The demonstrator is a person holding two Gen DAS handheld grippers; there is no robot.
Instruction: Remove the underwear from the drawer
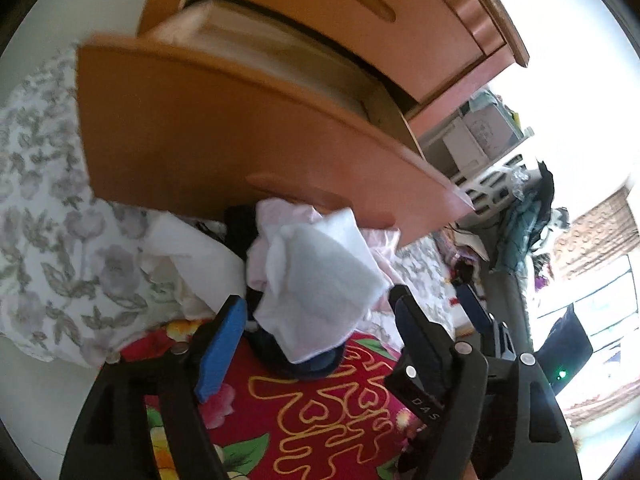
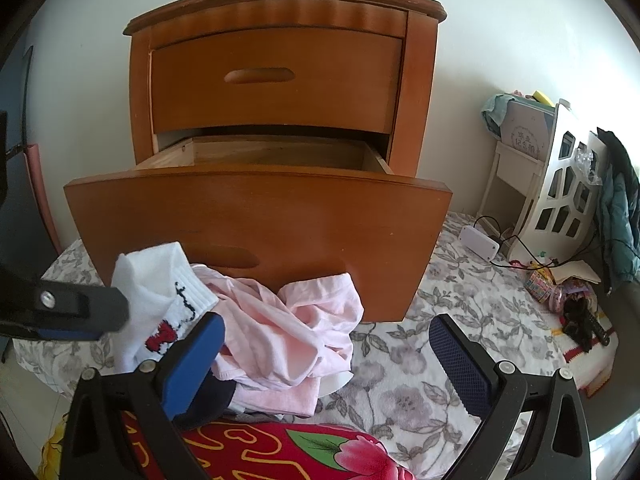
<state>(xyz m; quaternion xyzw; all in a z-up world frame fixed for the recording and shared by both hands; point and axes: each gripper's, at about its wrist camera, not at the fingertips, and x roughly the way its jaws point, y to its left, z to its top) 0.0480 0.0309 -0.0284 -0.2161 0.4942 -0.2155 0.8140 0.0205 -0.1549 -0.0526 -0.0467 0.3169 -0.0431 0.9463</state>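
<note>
Now pink underwear (image 2: pixel 296 332) lies heaped on bed (image 2: pixel 420 360) below open drawer (image 2: pixel 256 224), just ahead of left hand-held gripper (image 1: pixel 320 312), jaws apart, untouched; right hand-held gripper (image 2: pixel 326 340) jaws apart, empty.

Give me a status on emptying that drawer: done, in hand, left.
Done: the lower drawer is pulled open, and the part of its inside that shows looks bare. A pile of clothes, a white sock and pink garment, lies on the bedding in front. In hand: nothing; the left gripper stands open over the pile, and the right gripper is open too. Left: likely nothing, though the drawer's floor is hidden.
</note>
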